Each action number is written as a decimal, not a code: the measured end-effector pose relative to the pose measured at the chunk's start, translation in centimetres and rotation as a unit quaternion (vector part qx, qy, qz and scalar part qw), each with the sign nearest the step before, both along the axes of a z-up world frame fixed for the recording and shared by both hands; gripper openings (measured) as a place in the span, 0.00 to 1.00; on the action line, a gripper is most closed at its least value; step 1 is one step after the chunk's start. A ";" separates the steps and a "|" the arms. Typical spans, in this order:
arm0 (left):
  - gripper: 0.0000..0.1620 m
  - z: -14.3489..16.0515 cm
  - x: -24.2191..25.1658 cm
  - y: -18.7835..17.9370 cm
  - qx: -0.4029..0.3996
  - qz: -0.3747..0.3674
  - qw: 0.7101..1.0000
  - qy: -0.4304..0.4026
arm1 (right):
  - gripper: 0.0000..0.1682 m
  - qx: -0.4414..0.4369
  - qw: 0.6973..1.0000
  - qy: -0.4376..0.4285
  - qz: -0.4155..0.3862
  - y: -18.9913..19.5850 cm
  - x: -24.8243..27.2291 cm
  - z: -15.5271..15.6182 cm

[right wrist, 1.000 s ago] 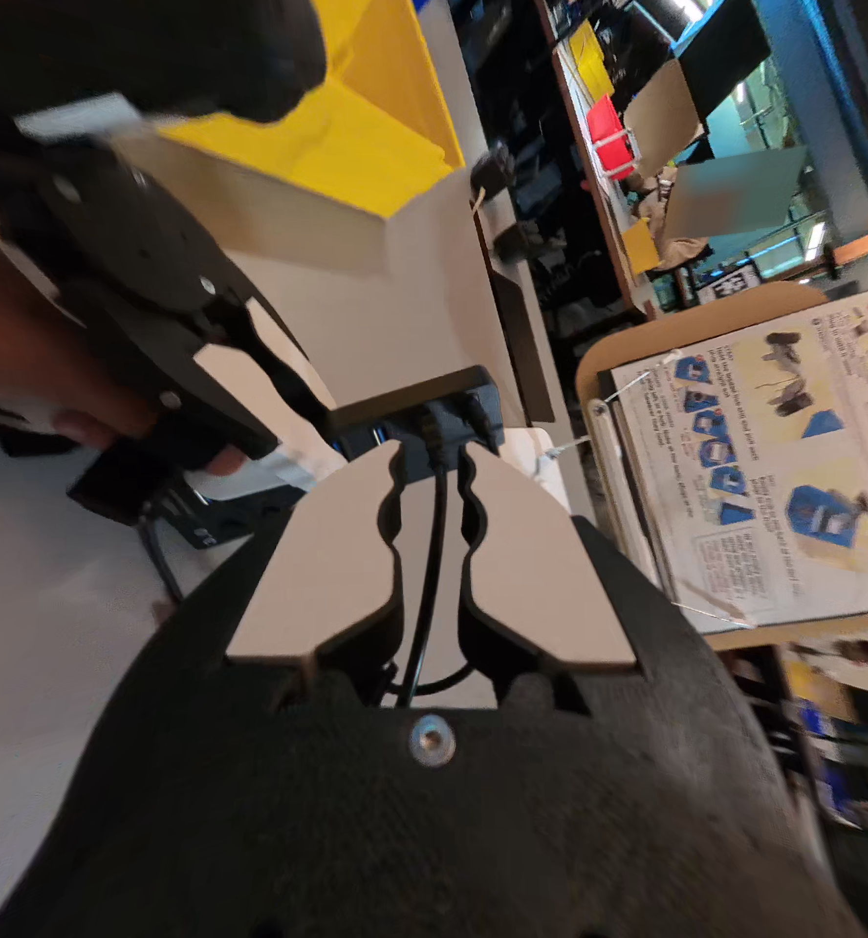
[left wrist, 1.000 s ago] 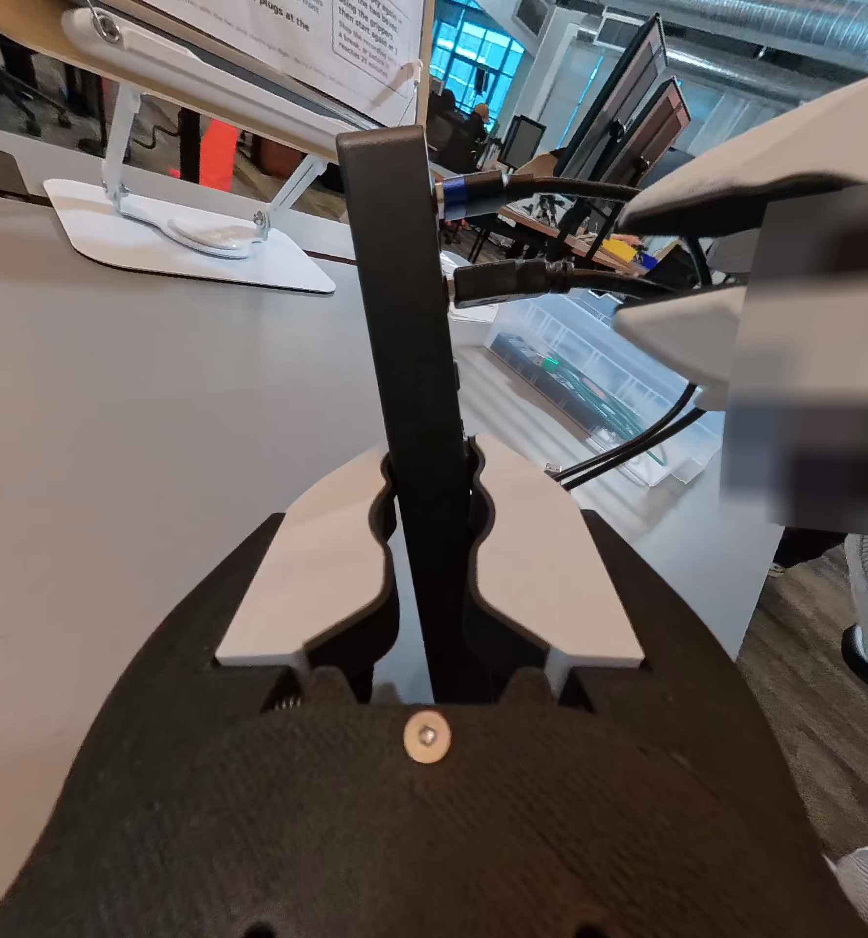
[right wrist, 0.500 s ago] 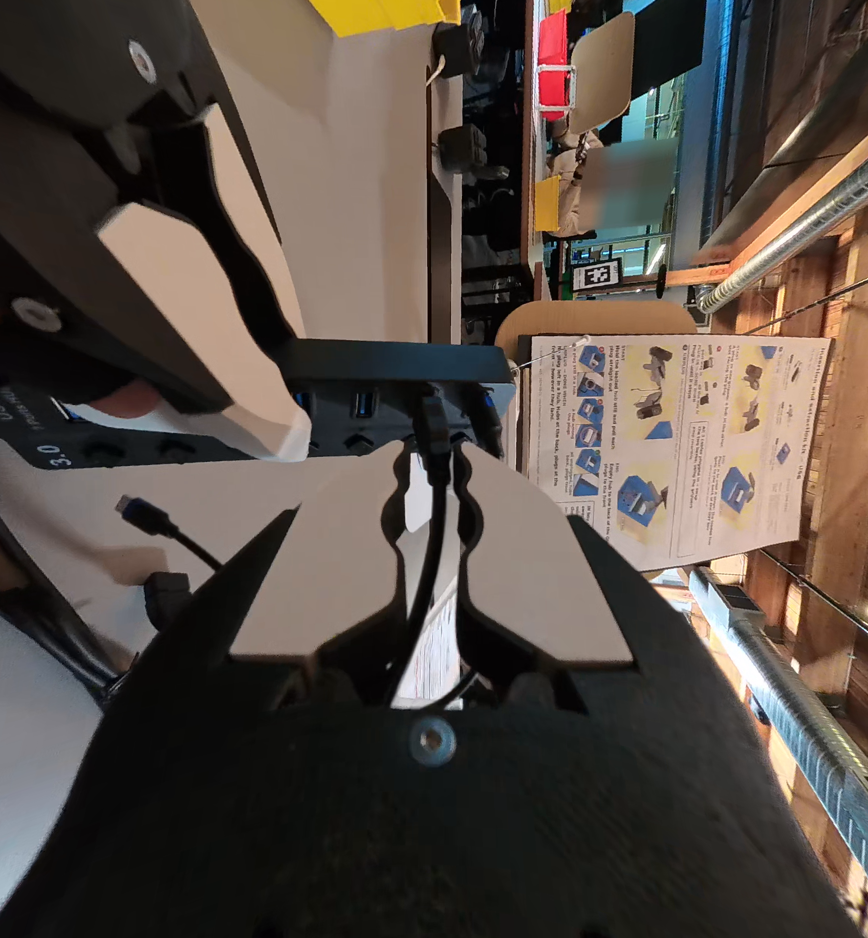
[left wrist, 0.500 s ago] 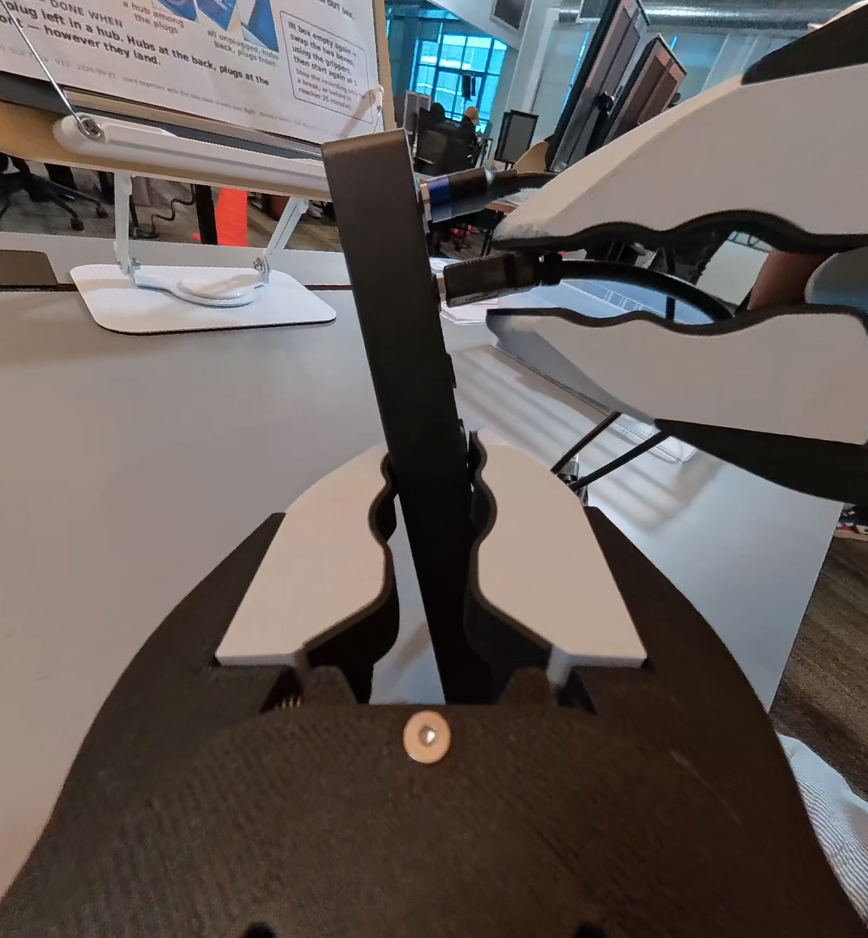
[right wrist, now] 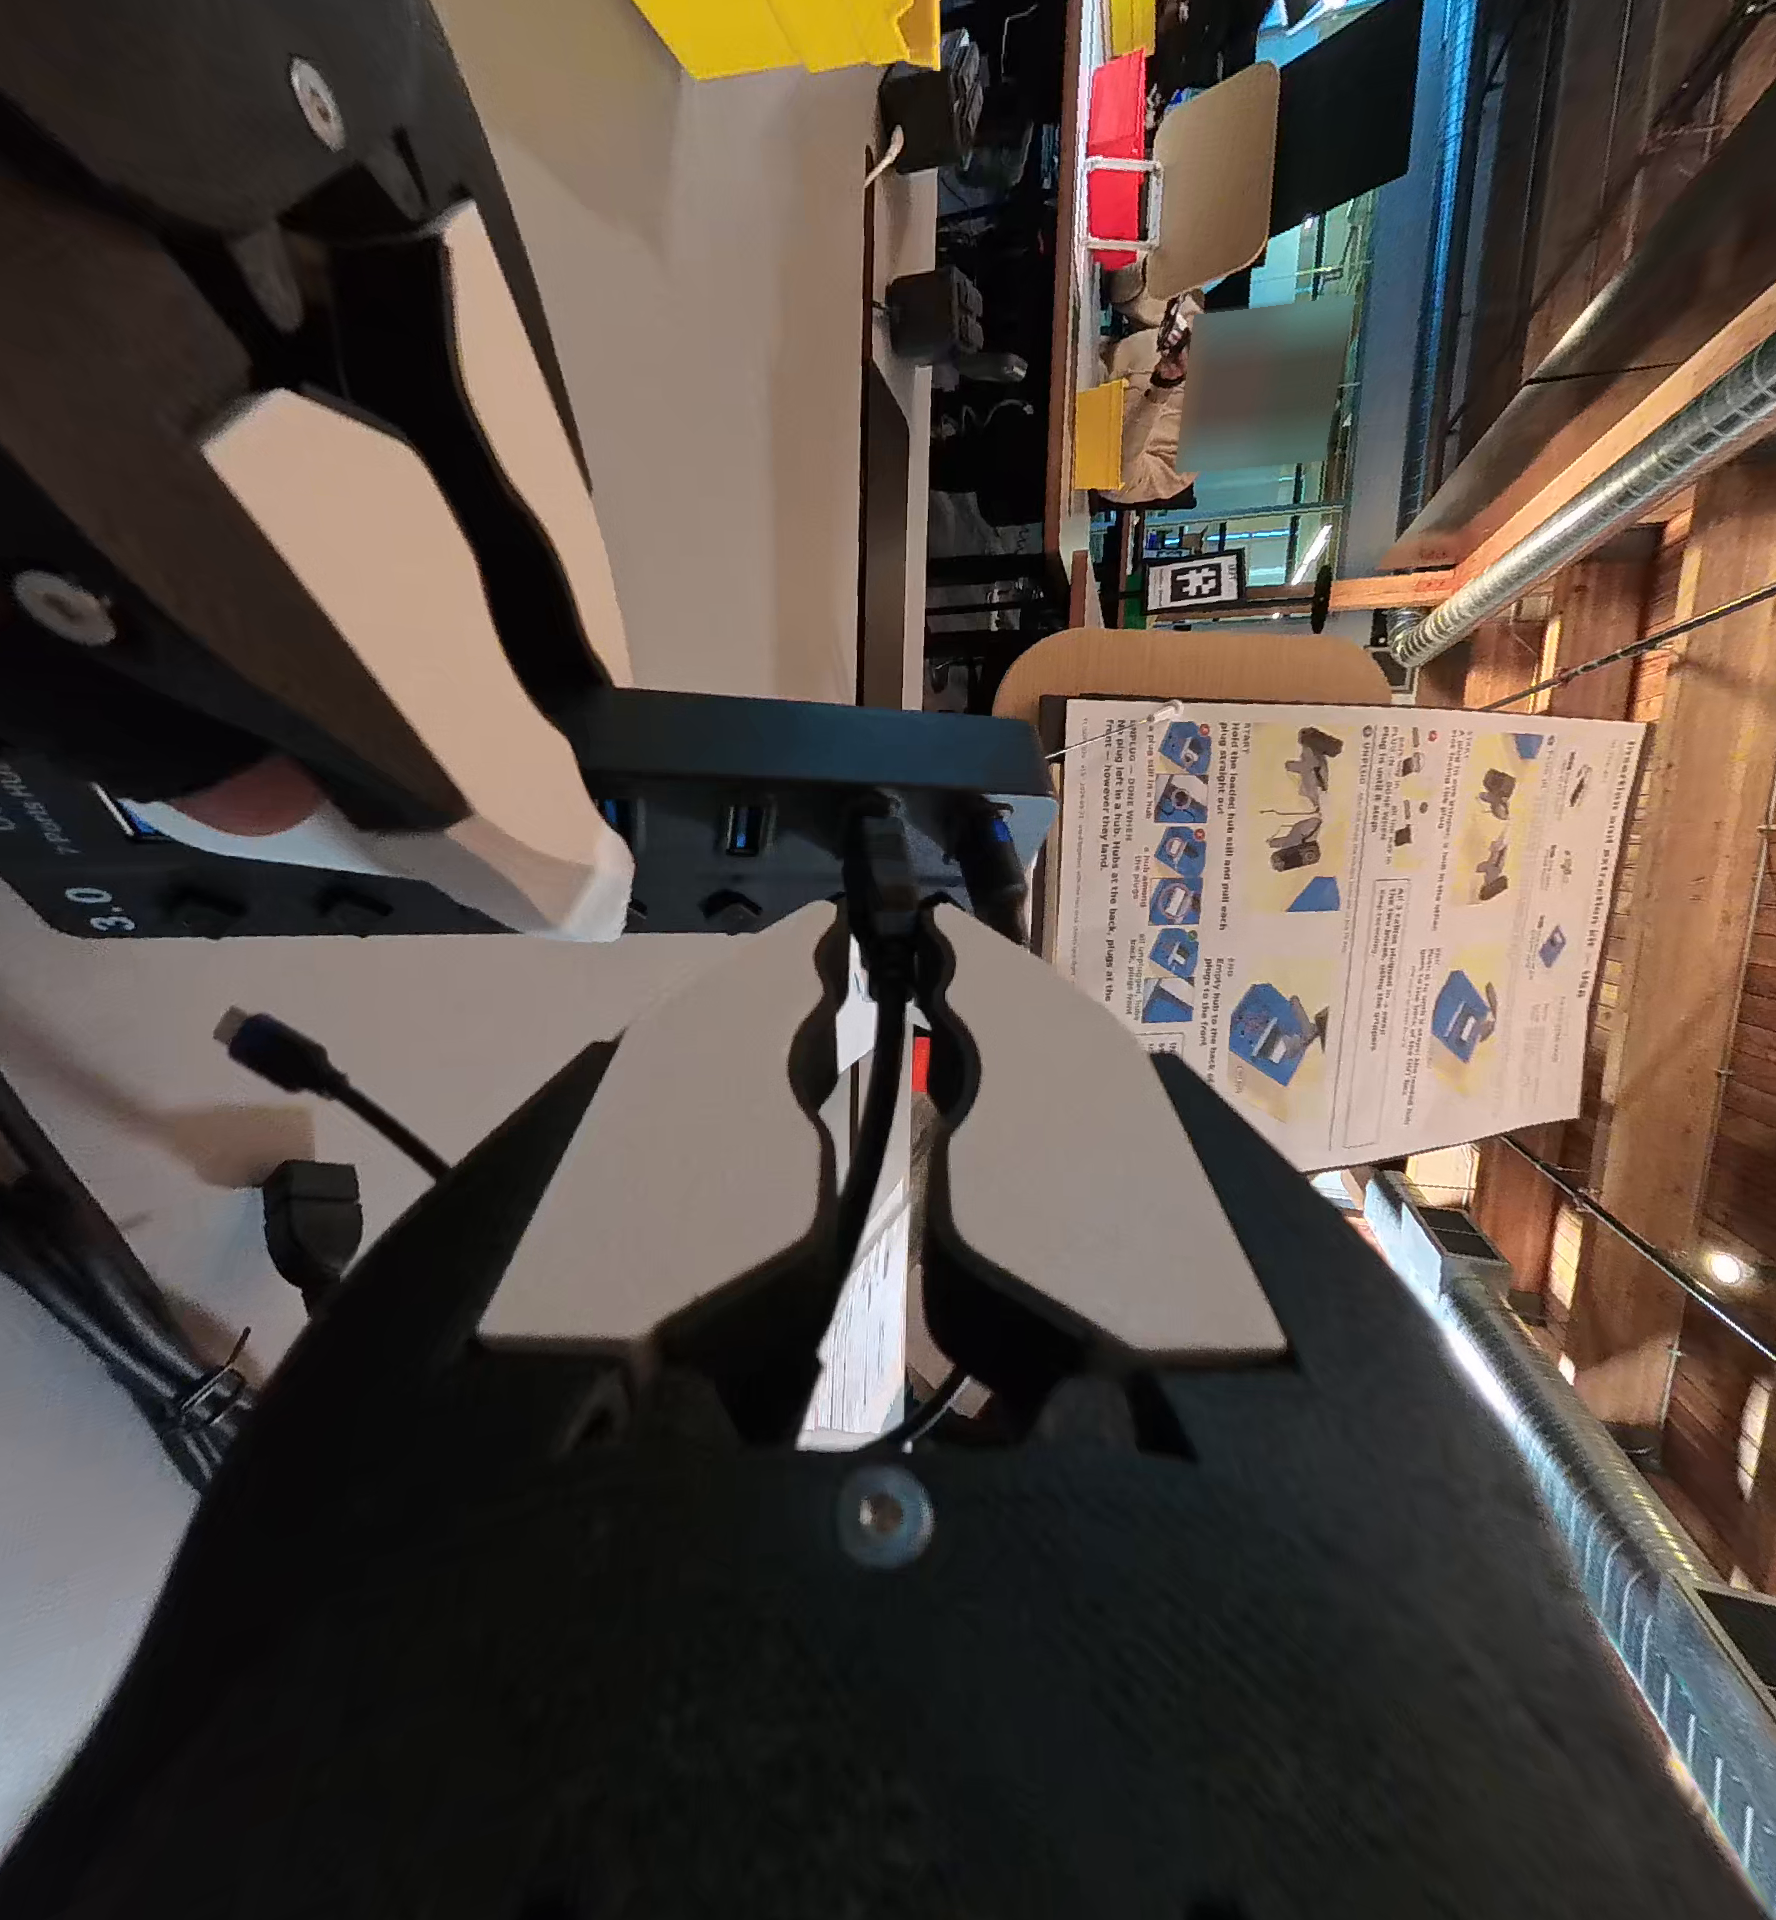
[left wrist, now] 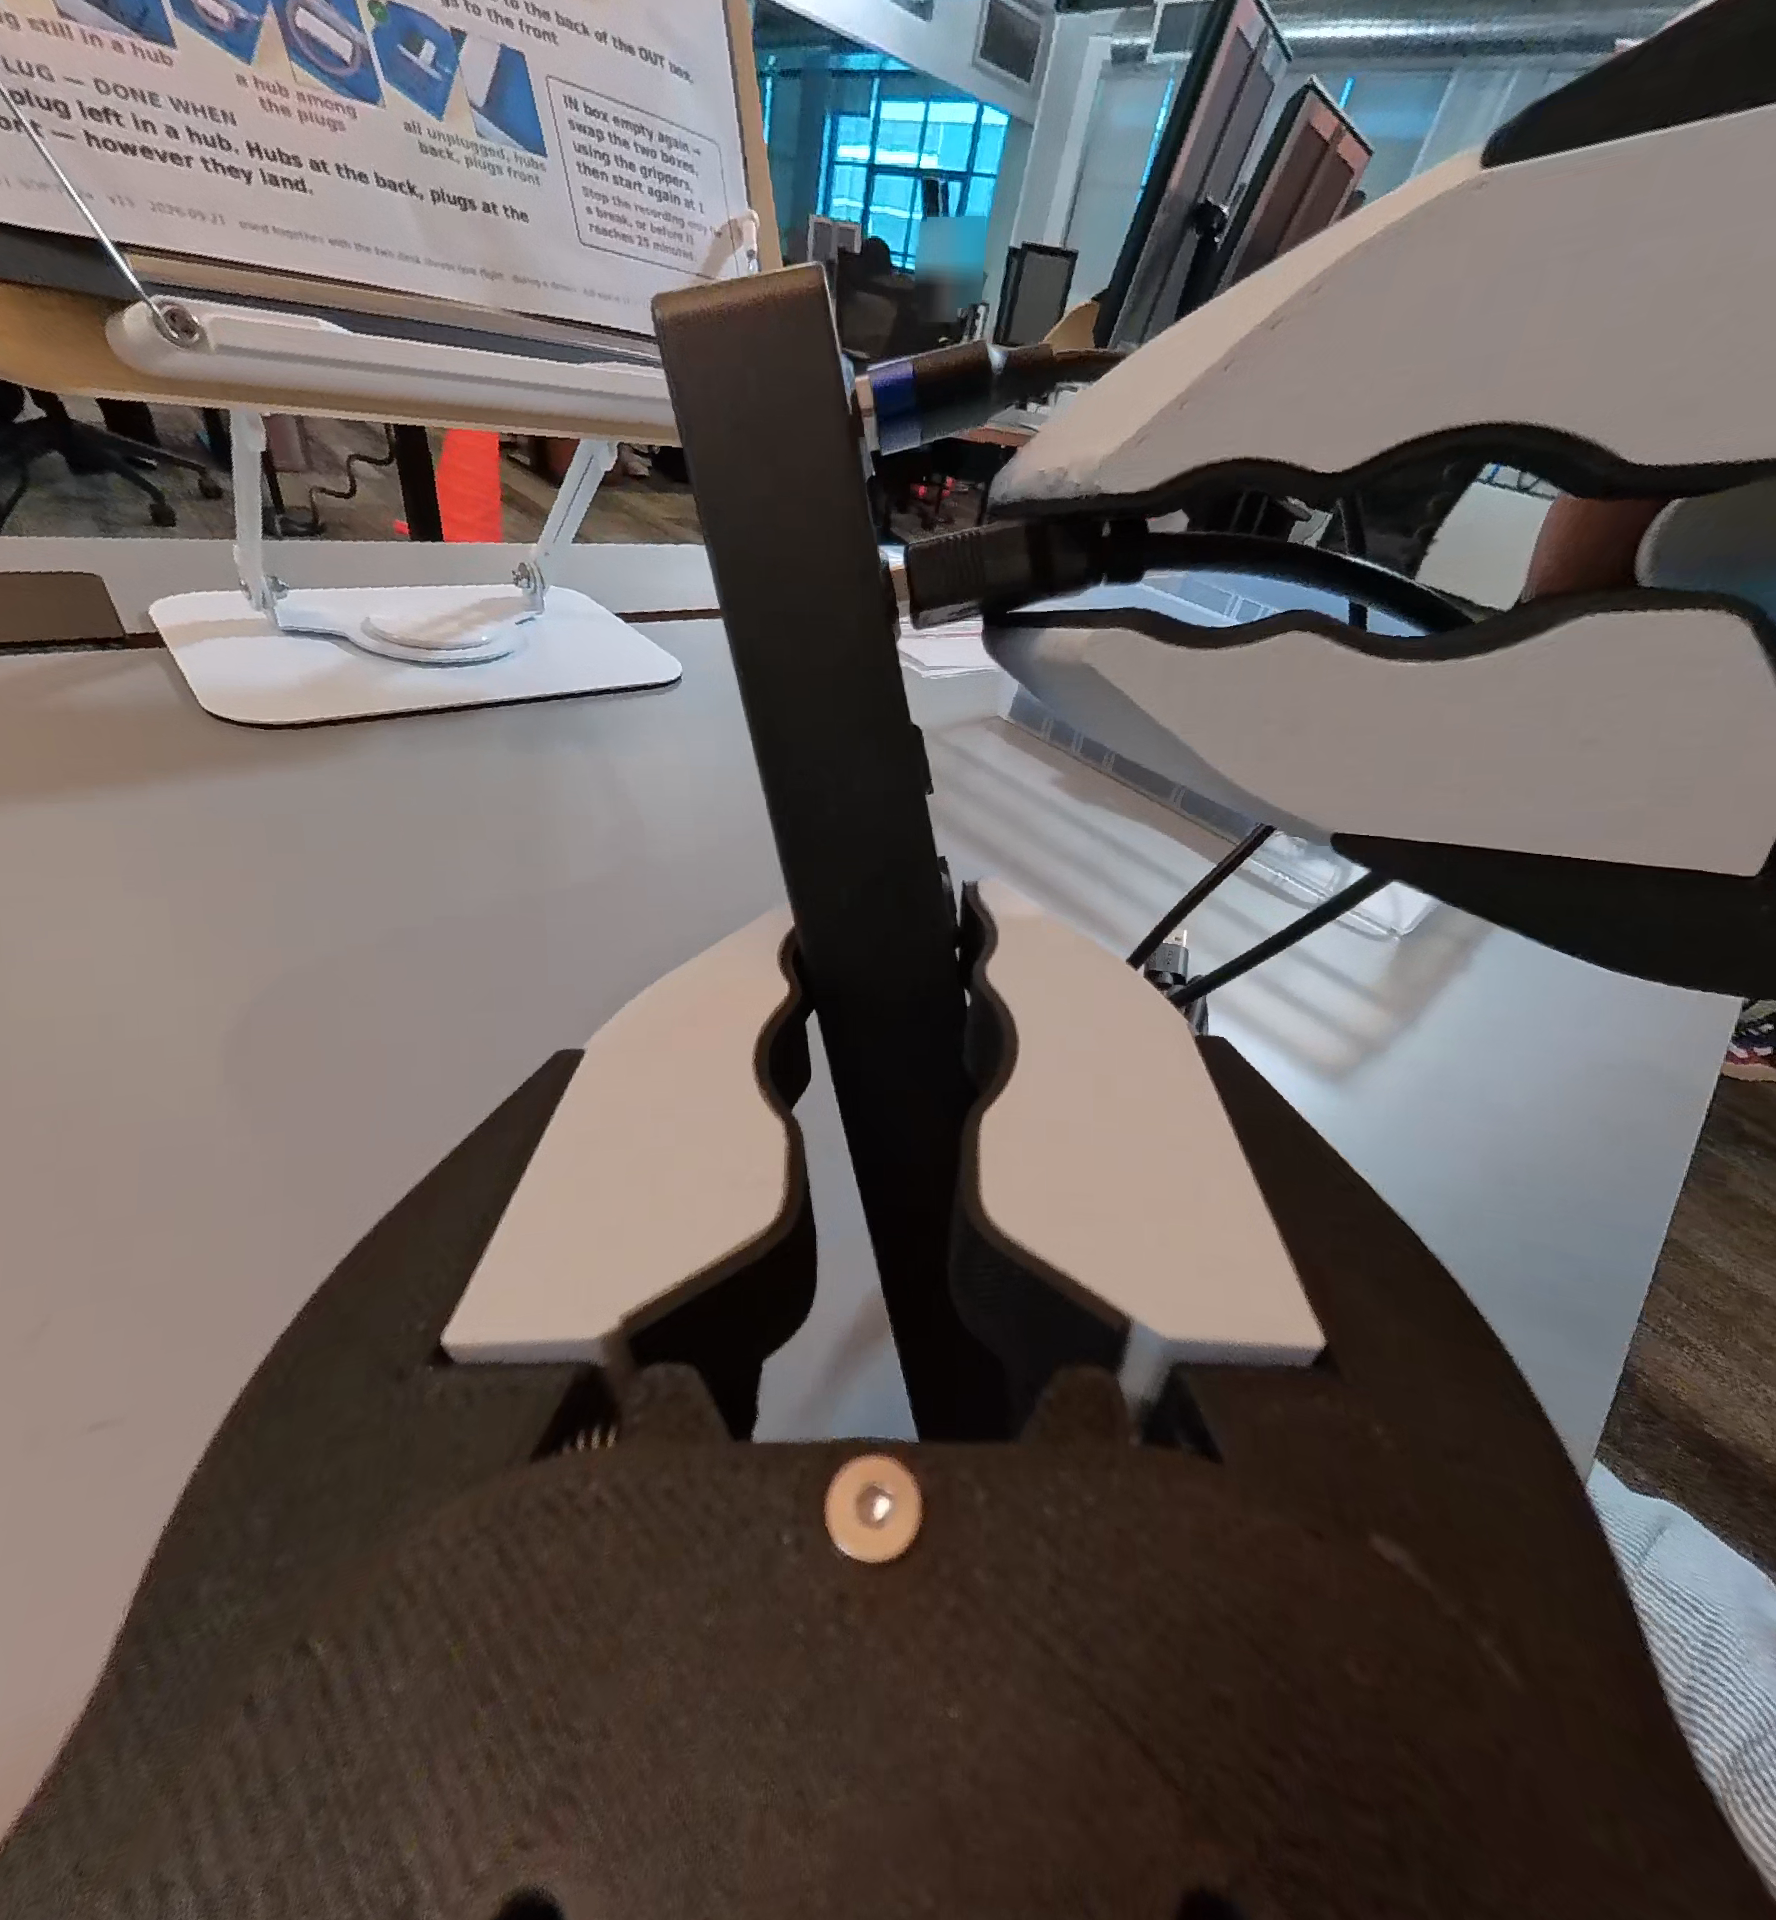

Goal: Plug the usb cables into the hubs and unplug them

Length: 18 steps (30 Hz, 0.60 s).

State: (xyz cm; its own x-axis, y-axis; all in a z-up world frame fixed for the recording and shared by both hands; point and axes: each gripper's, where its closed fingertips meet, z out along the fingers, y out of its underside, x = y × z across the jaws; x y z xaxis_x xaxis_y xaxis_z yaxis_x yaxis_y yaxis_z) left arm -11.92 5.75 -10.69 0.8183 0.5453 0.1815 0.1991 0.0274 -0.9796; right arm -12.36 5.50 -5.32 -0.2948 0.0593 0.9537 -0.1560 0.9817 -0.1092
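- Left wrist view: the left gripper (left wrist: 879,1039) is clamped on a black hub (left wrist: 811,665), one finger pressed against each flat side. The hub stands on edge, nearly upright, above the grey table (left wrist: 240,987).
- The right gripper (left wrist: 998,566) reaches in from the right, its fingers narrowed onto a black plug (left wrist: 1009,566) at their tips. The plug sits against the hub's right face; how deep it is seated cannot be told.
- Just above that, a second plug with a blue band (left wrist: 925,390) enters the same face of the hub.
- Black cables (left wrist: 1248,945) trail down to the table beyond the hub.
- A white stand (left wrist: 416,644) holding a printed sheet (left wrist: 344,125) rests at the back of the table. A clear plastic box (left wrist: 1175,790) lies behind the right gripper; its contents cannot be made out.
- Right wrist view: the right gripper (right wrist: 884,935) is clenched on the black plug (right wrist: 884,862), whose cable (right wrist: 868,1132) runs back between the fingers.
- The hub (right wrist: 811,748) shows blue sockets (right wrist: 738,831) in a row; the plug meets one of them.
- The left gripper (right wrist: 593,883) grips the hub at the left.
- A loose connector (right wrist: 260,1039) lies on the table (right wrist: 738,416).
- A yellow bin (right wrist: 801,31) sits at the far end; nothing of its inside shows.
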 end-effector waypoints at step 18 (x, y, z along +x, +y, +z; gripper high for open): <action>0.19 2.4 -0.2 -1.0 0.044 -0.008 0.998 0.041 | 0.06 0.022 0.999 -0.017 0.024 -1.3 1.5 -0.4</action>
